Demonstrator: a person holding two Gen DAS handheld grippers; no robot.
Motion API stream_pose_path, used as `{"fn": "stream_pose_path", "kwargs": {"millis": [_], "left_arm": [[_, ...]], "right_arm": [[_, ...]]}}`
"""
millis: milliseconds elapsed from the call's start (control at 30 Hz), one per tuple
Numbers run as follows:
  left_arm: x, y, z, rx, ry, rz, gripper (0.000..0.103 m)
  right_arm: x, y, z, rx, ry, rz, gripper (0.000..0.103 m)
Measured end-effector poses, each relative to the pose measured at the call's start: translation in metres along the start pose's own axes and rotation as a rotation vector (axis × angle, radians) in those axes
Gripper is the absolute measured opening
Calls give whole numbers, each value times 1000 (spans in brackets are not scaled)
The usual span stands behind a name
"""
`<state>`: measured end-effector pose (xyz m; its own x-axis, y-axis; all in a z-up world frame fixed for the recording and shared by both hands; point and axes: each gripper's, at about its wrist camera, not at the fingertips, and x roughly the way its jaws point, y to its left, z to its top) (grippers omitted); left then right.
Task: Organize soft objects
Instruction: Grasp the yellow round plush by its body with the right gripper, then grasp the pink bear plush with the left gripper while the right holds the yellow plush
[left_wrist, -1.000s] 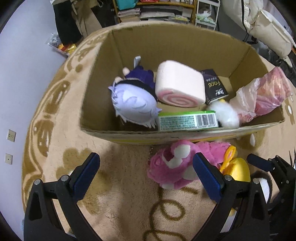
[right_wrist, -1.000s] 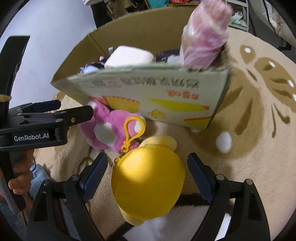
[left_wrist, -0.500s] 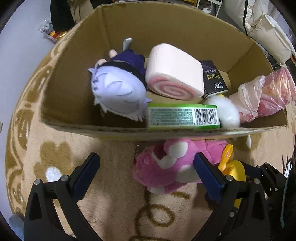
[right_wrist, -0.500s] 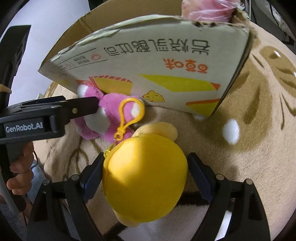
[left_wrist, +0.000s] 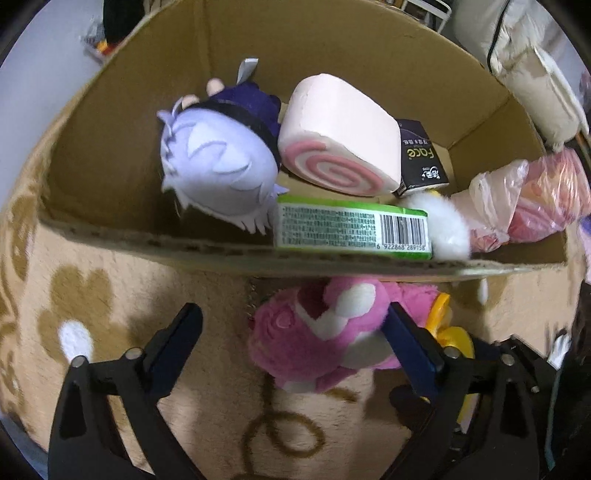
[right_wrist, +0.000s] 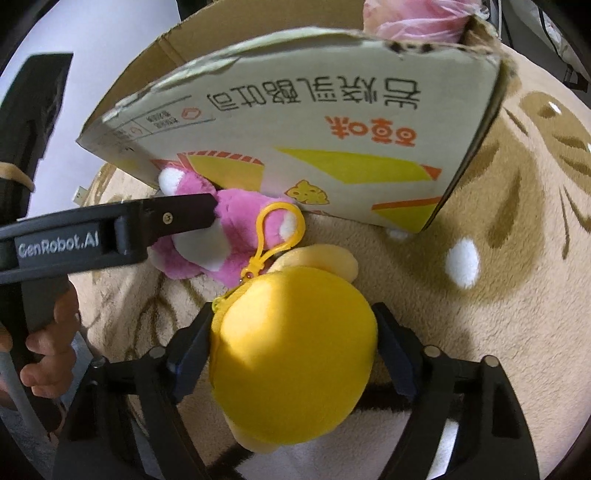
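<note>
- The rug (left_wrist: 110, 332), tan plush with brown shapes, carries everything; the cardboard box (left_wrist: 332, 48) stands on it, open-topped and already holding a lilac plush, a pink swirl cushion and some packets.
- The yellow plush (right_wrist: 295, 354), round and smooth with a yellow clip loop, lies on the rug just in front of the box's near wall. The right gripper (right_wrist: 293, 354) straddles its widest part, jaws closing, pads seemingly just touching both flanks. It should be light and squashy; a hold across the middle looks sound.
- The pink plush (left_wrist: 317, 336), shaggy with white patches, lies against the box's near wall, touching the yellow one. The left gripper (left_wrist: 295, 343) is closing; only its right pad meets the fur, the left stands clear. Soft fur may slip, so bite deep into the body.
</note>
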<state>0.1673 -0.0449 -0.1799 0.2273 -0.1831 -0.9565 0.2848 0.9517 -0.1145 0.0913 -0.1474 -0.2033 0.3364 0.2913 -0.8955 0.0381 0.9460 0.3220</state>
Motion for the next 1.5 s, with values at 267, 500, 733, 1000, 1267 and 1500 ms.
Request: {"fn": "stream_pose_path", "kwargs": {"millis": [267, 500, 733, 1000, 1267, 1500], "left_arm": [[-1, 10, -3, -87, 18, -145, 58], [-18, 0, -13, -68, -28, -83, 57], [-51, -11, -18, -28, -111, 17, 57], [-86, -10, -34, -13, -206, 85, 57], [-132, -12, -39, 4, -350, 158, 57], [-165, -12, -36, 11, -458, 198, 57]], "right_arm": [[-6, -1, -3, 10, -7, -18, 75], [-23, -16, -5, 79, -65, -27, 73], [-49, -24, -6, 109, -156, -20, 73], [-90, -13, -8, 77, -282, -15, 73], [-121, 2, -5, 49, -390, -7, 73], [-146, 11, 6, 24, -474, 6, 73]]}}
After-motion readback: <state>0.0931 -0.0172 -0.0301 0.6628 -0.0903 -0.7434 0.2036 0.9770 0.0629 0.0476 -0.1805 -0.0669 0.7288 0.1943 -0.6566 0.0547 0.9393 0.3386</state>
